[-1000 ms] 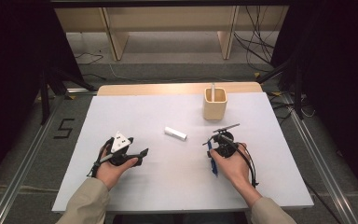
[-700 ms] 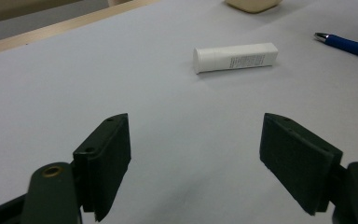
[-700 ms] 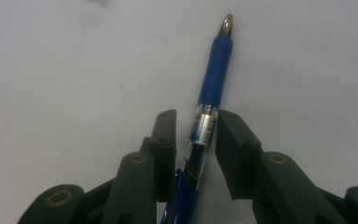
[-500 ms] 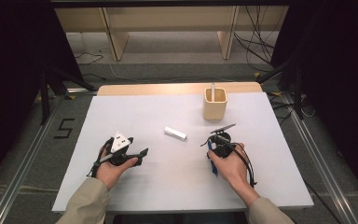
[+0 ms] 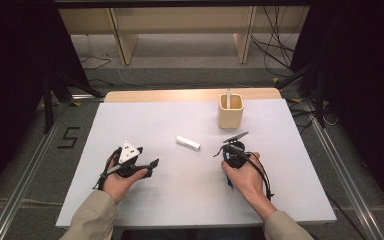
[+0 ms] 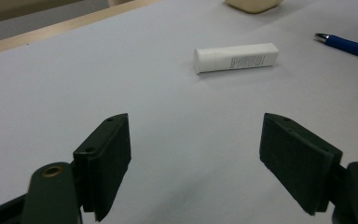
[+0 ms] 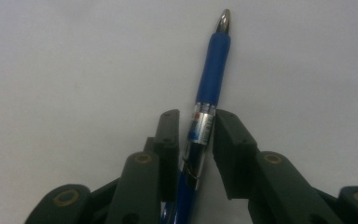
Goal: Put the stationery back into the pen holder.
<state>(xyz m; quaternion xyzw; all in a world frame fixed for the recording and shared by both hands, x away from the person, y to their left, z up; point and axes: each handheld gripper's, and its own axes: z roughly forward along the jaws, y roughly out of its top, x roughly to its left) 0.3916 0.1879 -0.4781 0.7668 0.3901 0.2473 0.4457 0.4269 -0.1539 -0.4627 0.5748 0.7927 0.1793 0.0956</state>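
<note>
1. A white table (image 5: 130, 120) offers wide bare room on every side, its edges far from both hands.
2. The beige holder (image 5: 230, 111) stands upright toward the far edge, a likely home for pens.
3. The left gripper (image 5: 147, 167) rests idle, jaws wide apart, facing the white tube (image 6: 235, 57).
4. The right gripper (image 7: 196, 140) has just been closing on the blue pen (image 7: 212, 74) (pads look snug against the barrel), which lies flat on the table.

The blue pen's (image 7: 213, 70) rear end is hidden between the jaws of the right hand-held gripper (image 7: 198, 135). Beyond the white tube (image 6: 235, 57), the beige holder (image 6: 253, 4) is cut off by the top edge; print on the tube is too small to read.
</note>
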